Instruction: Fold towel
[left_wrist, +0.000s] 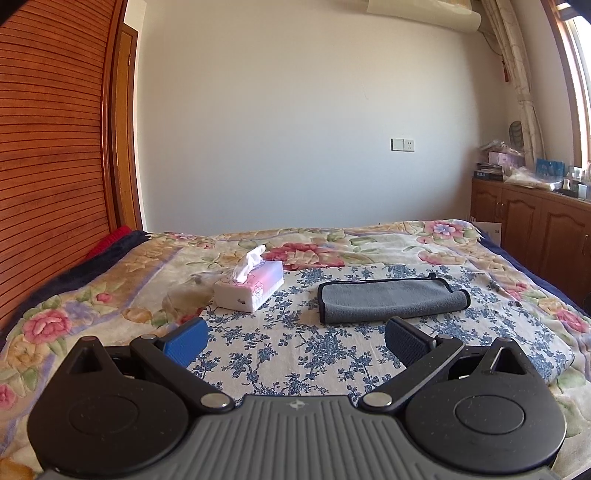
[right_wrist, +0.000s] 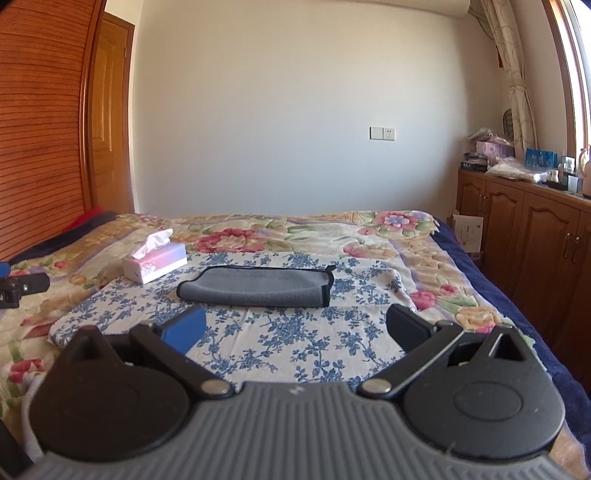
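Grey towel (left_wrist: 391, 300): lies folded over on the blue-flowered cloth (left_wrist: 295, 347), dark piping along its far edge and short ends, the near long edge a rounded fold. In the right wrist view (right_wrist: 258, 290) its right end is cut square and its left end curls down to the cloth.

Blue-flowered cloth: spread flat over the floral blanket (left_wrist: 461, 243); its near-left corner ends short of the blanket's edge in the right wrist view (right_wrist: 62, 332). A bare strip of cloth lies between the towel's near fold and both grippers.

Tissue box (left_wrist: 249, 290): stands left of the towel, apart from it, at the cloth's far-left edge, one tissue standing up from the slot.

Left gripper (left_wrist: 295, 341): jaws spread wide, nothing between them, held near of the towel and not touching it. Part of it shows at the left border of the right wrist view (right_wrist: 20, 288).

Right gripper (right_wrist: 295, 328): jaws spread wide, nothing held, near of the towel, clear of it.

Wooden cabinet (right_wrist: 524, 229): right of the towel, beyond the blanket's blue border.
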